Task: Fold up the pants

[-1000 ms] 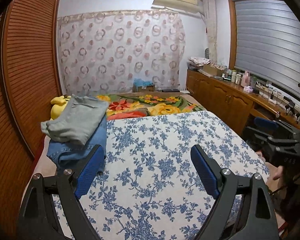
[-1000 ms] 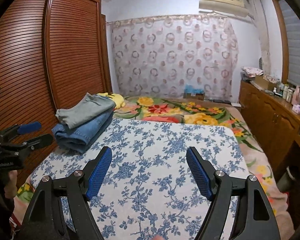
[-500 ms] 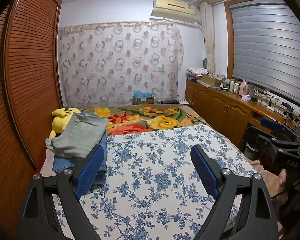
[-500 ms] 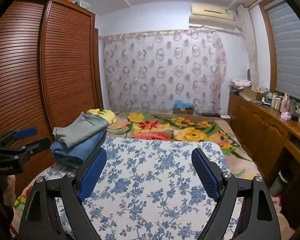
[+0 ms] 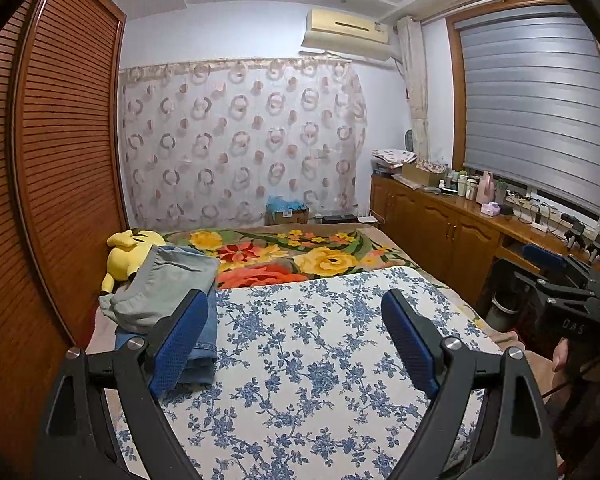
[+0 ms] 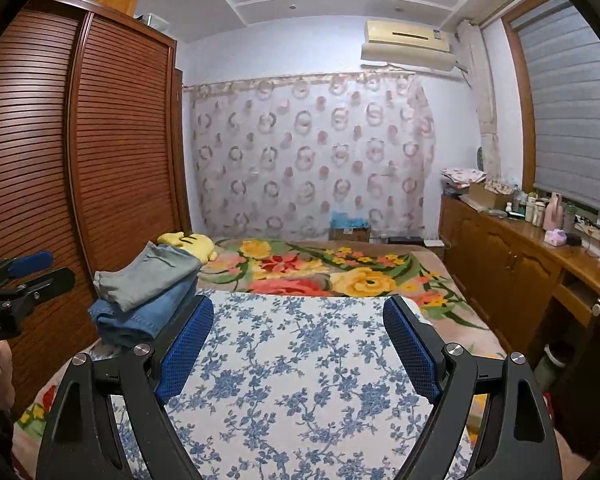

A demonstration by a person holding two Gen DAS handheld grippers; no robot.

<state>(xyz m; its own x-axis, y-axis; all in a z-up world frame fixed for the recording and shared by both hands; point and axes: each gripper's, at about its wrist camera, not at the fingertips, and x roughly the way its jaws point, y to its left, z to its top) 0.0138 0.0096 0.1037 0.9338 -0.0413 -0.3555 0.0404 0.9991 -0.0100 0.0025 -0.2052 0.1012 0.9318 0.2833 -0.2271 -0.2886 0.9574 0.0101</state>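
Observation:
Folded grey pants (image 5: 168,284) lie on folded blue jeans (image 5: 204,340) at the left side of the bed; the stack also shows in the right wrist view, grey pants (image 6: 148,276) over jeans (image 6: 140,316). My left gripper (image 5: 296,332) is open and empty, above the blue floral sheet (image 5: 312,360), with its left finger in front of the jeans. My right gripper (image 6: 298,338) is open and empty above the same sheet (image 6: 300,380). Each gripper shows at the edge of the other's view, the right one (image 5: 556,280) and the left one (image 6: 24,276).
A yellow plush toy (image 5: 130,248) lies behind the stack. A flowered blanket (image 5: 300,256) covers the far bed. A louvred wooden wardrobe (image 5: 60,184) stands left. A wooden cabinet (image 5: 440,228) with bottles runs along the right wall under the window.
Both grippers have tilted upward and pulled back, so more wall and ceiling shows. Both stay open and empty. The pants stack has not moved.

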